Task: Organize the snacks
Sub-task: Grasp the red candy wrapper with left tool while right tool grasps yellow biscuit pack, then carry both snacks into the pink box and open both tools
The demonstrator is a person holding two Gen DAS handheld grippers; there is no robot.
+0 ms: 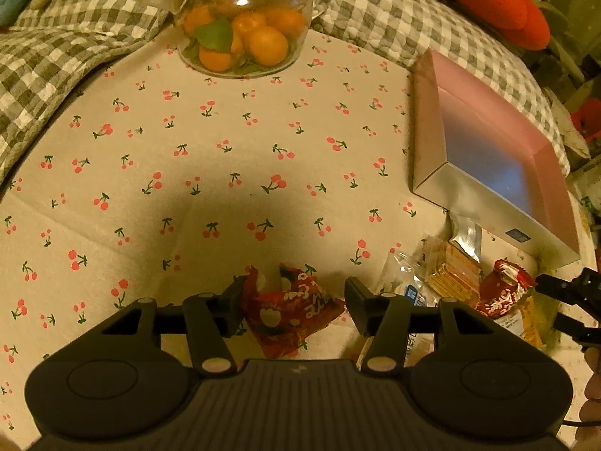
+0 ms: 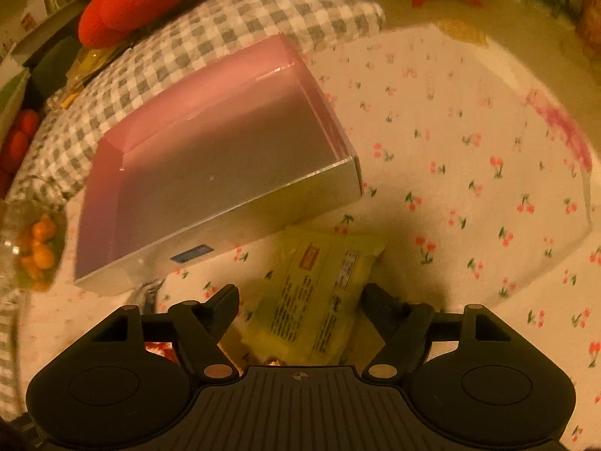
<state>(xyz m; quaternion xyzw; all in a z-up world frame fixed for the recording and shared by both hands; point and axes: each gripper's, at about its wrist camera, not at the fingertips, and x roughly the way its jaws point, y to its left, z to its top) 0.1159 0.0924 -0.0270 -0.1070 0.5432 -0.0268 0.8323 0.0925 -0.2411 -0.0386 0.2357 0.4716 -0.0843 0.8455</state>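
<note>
Left tongs [image 1: 291,306]: you hold them spread around the red snack packet [image 1: 291,312], right pad clear.
Right tongs [image 2: 300,300]: spread, straddling your yellow packet [image 2: 319,293].
Pink box [image 2: 225,203]: empty, just beyond.

Ahead of my left gripper [image 1: 293,306] the cherry-print worktop [image 1: 225,188] lies open up to the glass jar of oranges [image 1: 244,26] at its far edge. To the right, the pink box [image 1: 488,150] blocks the way, with a cluster of snack packets [image 1: 454,274] just before it.
</note>
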